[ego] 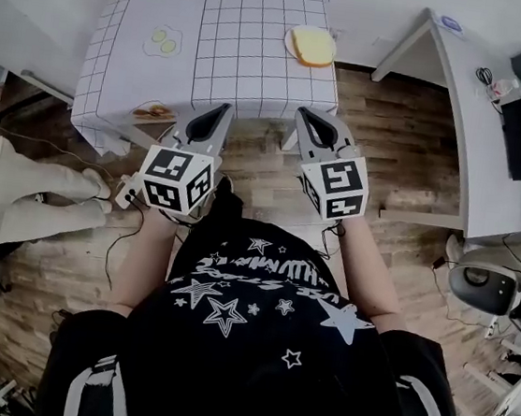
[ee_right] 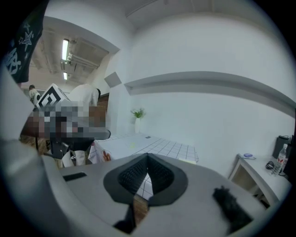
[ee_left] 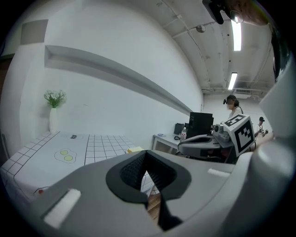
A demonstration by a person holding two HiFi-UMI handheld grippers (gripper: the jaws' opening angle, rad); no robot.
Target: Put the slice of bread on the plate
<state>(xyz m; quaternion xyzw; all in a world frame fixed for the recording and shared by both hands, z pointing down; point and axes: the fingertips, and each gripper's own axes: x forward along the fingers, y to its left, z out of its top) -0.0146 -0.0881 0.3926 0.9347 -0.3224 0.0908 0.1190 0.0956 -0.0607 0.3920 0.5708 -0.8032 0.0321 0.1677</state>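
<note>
Hovering below the tabletop (ego: 264,24) edge, the left claw (ego: 218,112) is closed and empty. The slice of bread (ego: 314,44) seems to lie already on the plate (ego: 291,44), upper centre. The right claw (ego: 307,121) is closed and empty too, so little seems left.

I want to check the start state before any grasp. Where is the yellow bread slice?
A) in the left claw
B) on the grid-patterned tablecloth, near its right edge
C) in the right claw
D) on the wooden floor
B: the head view shows the yellow bread slice lying on the grid-patterned tablecloth, close to its right edge.
</note>
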